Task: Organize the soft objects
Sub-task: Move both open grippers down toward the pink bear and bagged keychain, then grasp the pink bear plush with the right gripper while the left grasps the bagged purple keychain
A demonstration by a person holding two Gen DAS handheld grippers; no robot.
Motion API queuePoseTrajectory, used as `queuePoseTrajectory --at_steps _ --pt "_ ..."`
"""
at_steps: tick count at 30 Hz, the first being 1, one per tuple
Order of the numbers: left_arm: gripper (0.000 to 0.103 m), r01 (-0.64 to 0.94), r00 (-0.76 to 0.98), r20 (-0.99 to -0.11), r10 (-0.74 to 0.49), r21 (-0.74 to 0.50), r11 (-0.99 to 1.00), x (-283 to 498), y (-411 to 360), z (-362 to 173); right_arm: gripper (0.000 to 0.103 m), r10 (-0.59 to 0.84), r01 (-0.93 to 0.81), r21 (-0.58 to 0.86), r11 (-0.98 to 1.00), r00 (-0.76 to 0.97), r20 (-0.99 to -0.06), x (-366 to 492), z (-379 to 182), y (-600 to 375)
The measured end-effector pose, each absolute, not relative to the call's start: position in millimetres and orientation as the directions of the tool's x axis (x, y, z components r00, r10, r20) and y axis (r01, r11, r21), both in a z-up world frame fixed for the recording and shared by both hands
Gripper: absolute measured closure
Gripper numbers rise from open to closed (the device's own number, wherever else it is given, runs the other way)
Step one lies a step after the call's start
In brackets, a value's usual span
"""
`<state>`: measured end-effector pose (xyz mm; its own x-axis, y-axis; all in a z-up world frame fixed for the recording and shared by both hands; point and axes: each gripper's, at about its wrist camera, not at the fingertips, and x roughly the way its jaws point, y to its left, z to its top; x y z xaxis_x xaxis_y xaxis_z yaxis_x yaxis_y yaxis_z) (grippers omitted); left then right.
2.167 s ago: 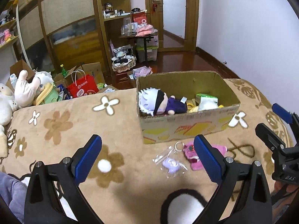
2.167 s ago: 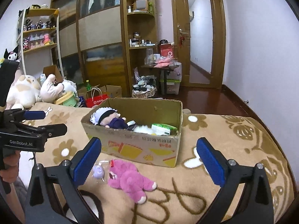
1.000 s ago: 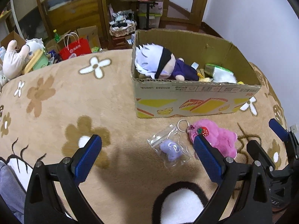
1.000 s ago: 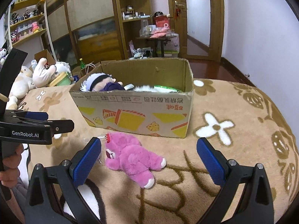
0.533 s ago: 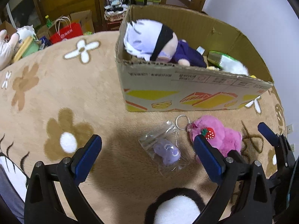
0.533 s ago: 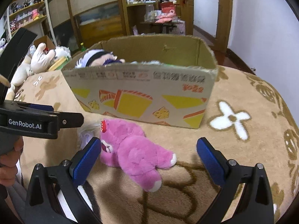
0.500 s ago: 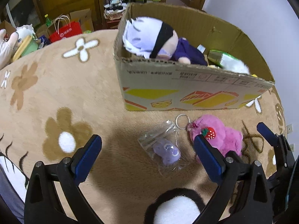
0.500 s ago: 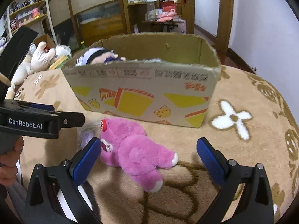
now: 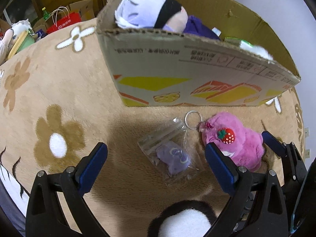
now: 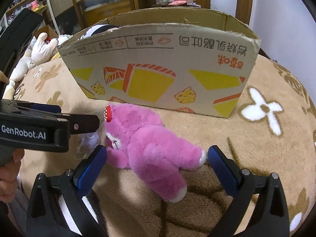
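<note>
A pink plush bear (image 10: 150, 150) lies on the tan flowered blanket in front of a cardboard box (image 10: 162, 67). My right gripper (image 10: 157, 164) is open and straddles the bear, fingers on either side. A small purple toy in a clear bag (image 9: 173, 156) with a key ring lies left of the bear (image 9: 237, 144). My left gripper (image 9: 156, 164) is open, low over the bag, not touching it. The box (image 9: 177, 75) holds a white-haired doll (image 9: 150, 13) and other soft items.
The blanket (image 9: 59, 90) has brown and white flowers. Plush toys (image 10: 39, 51) lie at the far left. A red bag (image 9: 65, 23), boxes and wooden shelves stand behind. A white wall is on the right.
Both grippers have moved forward and down toward the blanket. The right one now straddles the pink bear; the left one is closer over the bagged purple toy. Both stay open.
</note>
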<state>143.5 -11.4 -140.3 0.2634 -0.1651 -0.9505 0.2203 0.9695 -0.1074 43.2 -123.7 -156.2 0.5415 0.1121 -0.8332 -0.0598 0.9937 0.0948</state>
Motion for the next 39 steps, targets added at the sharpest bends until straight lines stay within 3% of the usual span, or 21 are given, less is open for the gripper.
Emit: queuePoseTrajectory --at_steps 18,20,33,39 --pt "0.007 0.236 0.214 -0.963 -0.164 -0.112 0.965 150 -15 -166 0.0 0.147 -0.049 0.142 0.989 0.504 -0.851 52 -172 -124" --pt "0.014 0.236 0.216 -0.962 -0.164 -0.112 0.965 152 -15 -169 0.0 0.152 -0.051 0.145 0.988 0.5 -0.853 52 -173 -124" --pt "0.02 0.244 0.228 -0.963 -0.145 -0.088 0.966 137 -27 -183 0.0 0.128 -0.065 0.11 0.992 0.503 -0.855 54 -176 -120" --pt "0.032 0.245 0.217 -0.961 -0.17 -0.115 0.963 134 -22 -189 0.0 0.128 -0.065 0.111 0.992 0.507 -0.852 55 -177 -120"
